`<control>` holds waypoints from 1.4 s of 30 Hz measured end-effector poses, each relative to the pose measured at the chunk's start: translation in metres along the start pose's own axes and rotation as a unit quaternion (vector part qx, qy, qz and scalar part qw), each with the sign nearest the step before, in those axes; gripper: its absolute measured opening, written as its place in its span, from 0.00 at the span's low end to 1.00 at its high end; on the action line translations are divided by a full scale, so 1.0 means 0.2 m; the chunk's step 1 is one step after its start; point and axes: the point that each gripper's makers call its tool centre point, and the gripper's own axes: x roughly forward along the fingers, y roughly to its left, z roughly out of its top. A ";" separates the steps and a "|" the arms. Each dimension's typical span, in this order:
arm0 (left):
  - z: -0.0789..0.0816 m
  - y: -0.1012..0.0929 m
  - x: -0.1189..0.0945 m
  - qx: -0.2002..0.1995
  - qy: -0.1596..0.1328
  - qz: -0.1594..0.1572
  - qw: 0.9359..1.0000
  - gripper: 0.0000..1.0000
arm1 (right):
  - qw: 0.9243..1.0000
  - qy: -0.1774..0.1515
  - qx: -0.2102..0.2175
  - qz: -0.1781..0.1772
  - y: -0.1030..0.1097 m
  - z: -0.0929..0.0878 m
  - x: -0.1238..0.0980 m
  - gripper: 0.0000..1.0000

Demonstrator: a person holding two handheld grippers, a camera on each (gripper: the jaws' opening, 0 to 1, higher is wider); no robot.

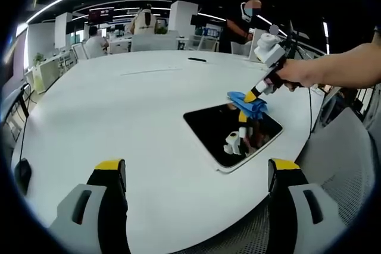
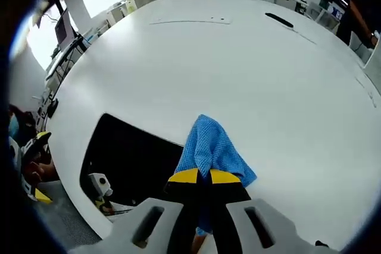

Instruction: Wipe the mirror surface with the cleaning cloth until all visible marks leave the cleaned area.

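While the right tool [image 2: 204, 176] pinches the blue cloth [image 2: 212, 147] seemingly at the mirror [image 1: 232, 132] edge, left tool [image 1: 196, 171] agape above white table [image 1: 131, 111].

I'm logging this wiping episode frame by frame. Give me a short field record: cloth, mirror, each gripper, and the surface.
cloth: blue cleaning cloth, pinched in the right gripper, trailing onto the table at the mirror's edge
mirror: dark rectangular mirror lying flat, reflecting the gripper above it
right gripper: fingers shut on the cloth, held by a hand
left gripper: left gripper open, holding nothing, back from the mirror
surface: large white table
marks: cannot tell from these views
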 end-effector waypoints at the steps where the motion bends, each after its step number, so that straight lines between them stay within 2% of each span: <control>1: 0.00 0.00 0.00 0.000 0.000 0.001 1.000 0.99 | 1.000 0.000 0.002 0.000 0.00 0.00 0.00 0.00; 11: 0.00 0.01 0.00 0.002 0.000 0.004 1.000 0.99 | 1.000 -0.001 0.018 0.015 0.01 -0.01 -0.03 0.00; 16: 0.00 0.01 0.00 0.001 -0.003 0.006 1.000 0.99 | 0.999 -0.024 0.030 0.017 -0.04 0.04 -0.13 0.00; 20: 0.01 0.01 0.00 0.000 -0.008 0.007 1.000 0.99 | 0.999 -0.026 0.032 0.013 -0.13 0.03 -0.23 0.00; 24: 0.01 0.01 0.00 0.003 -0.009 0.005 1.000 0.99 | 0.999 -0.016 0.042 0.000 -0.23 -0.05 -0.30 0.00; 26: 0.01 0.00 0.00 0.005 -0.008 0.003 1.000 0.99 | 0.999 -0.011 0.038 -0.018 -0.29 -0.10 -0.32 0.00; 29: 0.02 0.00 0.00 0.006 -0.010 0.001 1.000 0.99 | 0.998 -0.004 0.058 -0.019 -0.33 -0.18 -0.30 0.00; 38: 0.01 -0.01 0.00 0.006 -0.005 -0.002 1.000 0.99 | 0.997 0.025 0.062 -0.025 -0.35 -0.34 -0.18 0.01; 40: 0.01 0.00 0.00 0.007 -0.007 0.001 1.000 0.99 | 0.998 0.039 0.049 -0.021 -0.35 -0.40 -0.14 0.01; 41: 0.01 0.00 0.00 0.008 -0.007 0.003 1.000 0.99 | 1.000 0.011 0.012 -0.013 -0.35 -0.37 -0.14 0.00; 42: 0.01 0.01 -0.01 0.008 -0.007 0.008 1.000 0.99 | 0.999 0.024 0.016 -0.013 -0.33 -0.39 -0.17 0.00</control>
